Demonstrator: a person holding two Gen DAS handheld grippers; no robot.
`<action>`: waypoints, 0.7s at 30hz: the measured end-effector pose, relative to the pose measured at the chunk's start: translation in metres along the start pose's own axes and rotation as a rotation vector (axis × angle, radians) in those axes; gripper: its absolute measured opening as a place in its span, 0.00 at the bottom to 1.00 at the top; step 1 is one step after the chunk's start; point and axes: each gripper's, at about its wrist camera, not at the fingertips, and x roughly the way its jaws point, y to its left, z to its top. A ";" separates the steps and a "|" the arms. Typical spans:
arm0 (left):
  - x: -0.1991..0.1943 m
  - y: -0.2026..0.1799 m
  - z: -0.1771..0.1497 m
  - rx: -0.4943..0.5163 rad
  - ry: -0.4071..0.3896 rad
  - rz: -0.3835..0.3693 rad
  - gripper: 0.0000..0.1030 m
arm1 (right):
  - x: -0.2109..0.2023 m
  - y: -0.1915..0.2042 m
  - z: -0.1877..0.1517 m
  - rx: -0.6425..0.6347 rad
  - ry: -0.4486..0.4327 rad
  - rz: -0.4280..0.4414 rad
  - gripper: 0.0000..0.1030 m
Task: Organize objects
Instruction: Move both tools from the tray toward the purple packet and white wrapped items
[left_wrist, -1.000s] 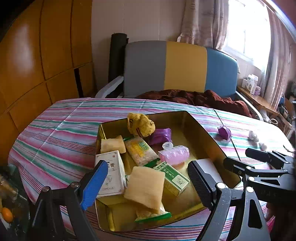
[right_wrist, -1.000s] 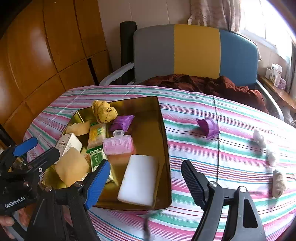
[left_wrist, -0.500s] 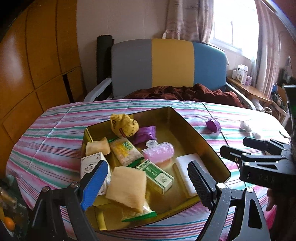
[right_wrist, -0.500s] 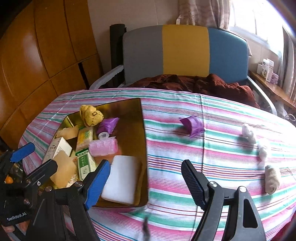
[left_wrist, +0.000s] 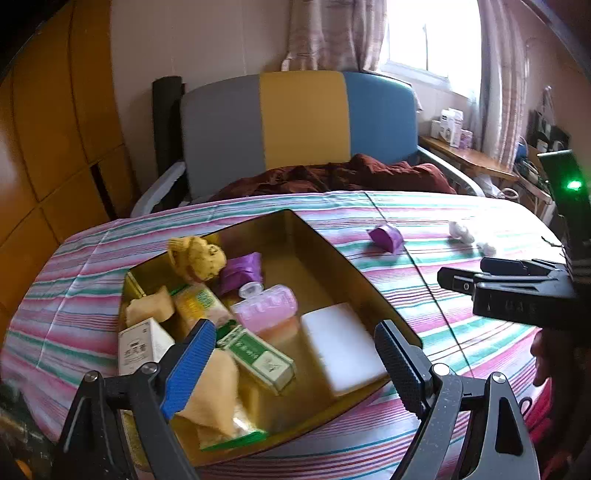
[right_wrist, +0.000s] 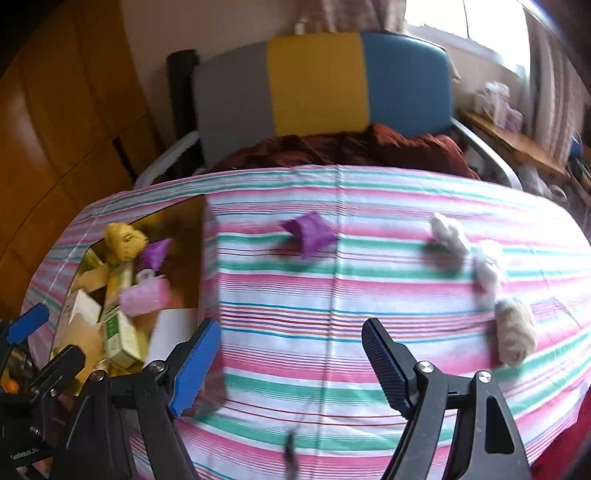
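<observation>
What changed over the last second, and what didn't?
The right tool swung right, off the gold tray toward the loose things on the striped cloth. The left tool shifted right over the tray. Both stayed open and empty; nothing was moved.

Striped table (right_wrist: 332, 332): gold tray (left_wrist: 369, 280), purple wad (right_wrist: 310, 232), three pale wads (right_wrist: 447, 232).
</observation>
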 end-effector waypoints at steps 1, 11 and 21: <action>0.002 -0.004 0.001 0.007 0.002 -0.009 0.86 | 0.000 -0.006 0.000 0.014 0.007 -0.005 0.78; 0.015 -0.026 0.008 0.056 0.023 -0.058 0.86 | 0.000 -0.067 0.009 0.136 0.041 -0.056 0.78; 0.031 -0.040 0.019 0.081 0.043 -0.091 0.86 | -0.020 -0.145 0.034 0.244 -0.015 -0.166 0.78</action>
